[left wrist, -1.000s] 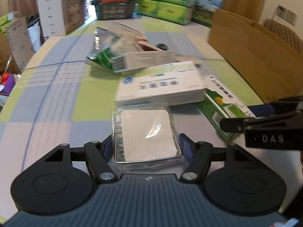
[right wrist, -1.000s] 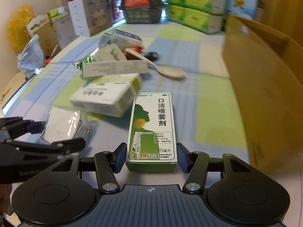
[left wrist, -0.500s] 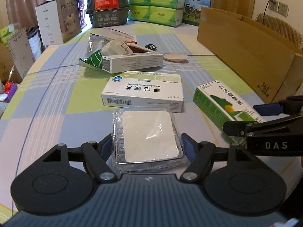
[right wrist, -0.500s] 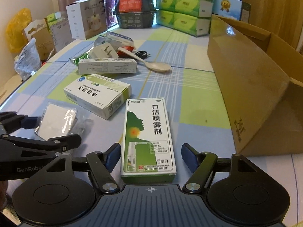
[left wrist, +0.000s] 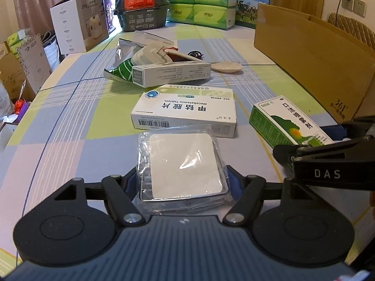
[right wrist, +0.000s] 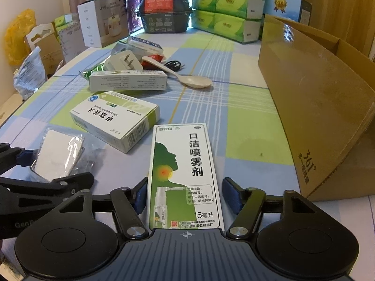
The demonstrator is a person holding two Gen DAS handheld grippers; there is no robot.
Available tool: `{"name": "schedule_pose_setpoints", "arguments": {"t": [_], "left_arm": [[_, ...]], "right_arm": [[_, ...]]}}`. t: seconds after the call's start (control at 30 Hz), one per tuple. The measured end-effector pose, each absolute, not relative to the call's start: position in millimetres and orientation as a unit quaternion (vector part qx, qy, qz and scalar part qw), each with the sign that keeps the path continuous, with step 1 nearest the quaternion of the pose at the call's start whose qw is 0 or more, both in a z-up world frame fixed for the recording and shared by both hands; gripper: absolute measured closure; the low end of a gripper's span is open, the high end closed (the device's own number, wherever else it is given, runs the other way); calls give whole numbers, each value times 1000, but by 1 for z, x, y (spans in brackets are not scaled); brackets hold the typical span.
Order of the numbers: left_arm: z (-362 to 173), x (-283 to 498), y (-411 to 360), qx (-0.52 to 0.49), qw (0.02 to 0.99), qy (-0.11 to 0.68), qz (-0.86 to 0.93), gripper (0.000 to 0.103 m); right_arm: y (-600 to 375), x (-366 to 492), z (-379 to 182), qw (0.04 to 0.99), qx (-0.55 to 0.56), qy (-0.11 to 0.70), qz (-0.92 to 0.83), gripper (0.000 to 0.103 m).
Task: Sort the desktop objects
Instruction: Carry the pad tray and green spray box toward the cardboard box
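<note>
A clear plastic packet (left wrist: 185, 164) with a white square inside sits between the pads of my left gripper (left wrist: 182, 181), which is shut on it just over the checked tablecloth. Seen from the right wrist, the same packet (right wrist: 56, 157) is pinched by the left gripper (right wrist: 49, 167). A green-and-white throat spray box (right wrist: 185, 171) lies flat on the cloth between the fingers of my right gripper (right wrist: 185, 192). That gripper is open, with a narrow gap at its right pad. The spray box (left wrist: 288, 121) and right gripper (left wrist: 316, 140) show at the right of the left wrist view.
A white tablet box (left wrist: 185, 110) lies just ahead. Behind it are a long white carton (left wrist: 171, 73), a green foil pack (left wrist: 119, 70), a white plug (right wrist: 124, 62), a spoon (right wrist: 185, 77) and a black cable (right wrist: 174, 65). An open cardboard box (right wrist: 316, 107) stands at the right.
My right gripper let go of the spray box, which now lies on the cloth deeper between the jaws. The left gripper stayed shut on the packet; both views steadied.
</note>
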State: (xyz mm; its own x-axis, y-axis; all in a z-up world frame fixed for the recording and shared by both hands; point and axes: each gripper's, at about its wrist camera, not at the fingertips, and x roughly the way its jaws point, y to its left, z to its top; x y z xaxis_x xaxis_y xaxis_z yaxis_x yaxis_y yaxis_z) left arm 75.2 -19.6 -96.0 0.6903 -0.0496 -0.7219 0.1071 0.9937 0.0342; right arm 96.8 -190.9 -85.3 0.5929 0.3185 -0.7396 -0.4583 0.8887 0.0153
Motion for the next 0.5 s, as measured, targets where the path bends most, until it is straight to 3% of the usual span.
{"name": "schedule_pose_setpoints", "arguments": {"t": [0.03,0.5], "left_arm": [[-96,75,-20,37,918,392,-42,36],[-90,76,-25,39,920,385,-55,38]], "right_arm": [[-190,96,-85,888,-91,393,221,50],[-205,89,-74,901,-66,380,197,50]]}}
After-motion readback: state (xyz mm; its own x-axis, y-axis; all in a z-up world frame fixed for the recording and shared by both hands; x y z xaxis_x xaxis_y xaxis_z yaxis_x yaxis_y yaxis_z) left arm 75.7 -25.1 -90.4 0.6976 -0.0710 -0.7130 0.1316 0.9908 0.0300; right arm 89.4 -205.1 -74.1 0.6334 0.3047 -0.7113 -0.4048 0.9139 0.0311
